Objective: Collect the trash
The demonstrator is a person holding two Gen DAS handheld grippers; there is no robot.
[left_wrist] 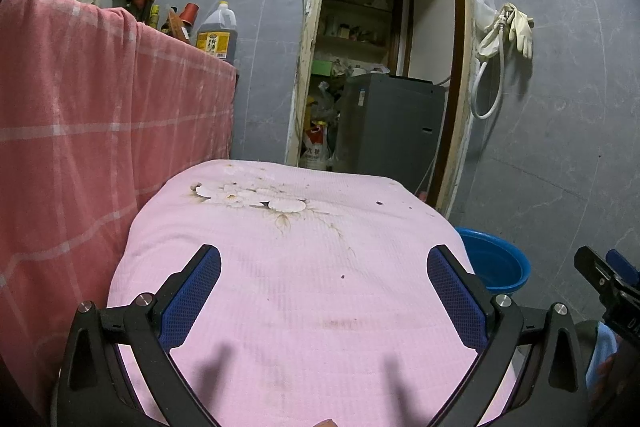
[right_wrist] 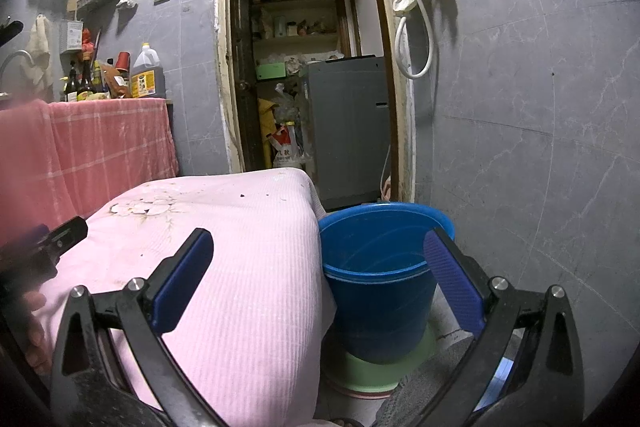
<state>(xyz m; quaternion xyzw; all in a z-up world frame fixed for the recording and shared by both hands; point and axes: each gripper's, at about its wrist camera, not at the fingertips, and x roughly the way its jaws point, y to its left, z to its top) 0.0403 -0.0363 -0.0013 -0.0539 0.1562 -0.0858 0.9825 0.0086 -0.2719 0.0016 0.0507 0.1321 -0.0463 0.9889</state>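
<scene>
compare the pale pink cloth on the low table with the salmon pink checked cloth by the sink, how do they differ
The pale pink ribbed cloth is plain apart from a faded flower print and brown stains; the salmon pink checked cloth carries a grid of pale lines. The pale cloth lies flat over a low surface beside the blue plastic bucket; the salmon one hangs down from a higher counter holding bottles. Both are pink fabric covers draped over furniture.

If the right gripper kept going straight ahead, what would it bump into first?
Probably the blue bucket, near its rim beside the pink cloth. The right gripper has open, empty jaws; depth is hard to judge.
</scene>
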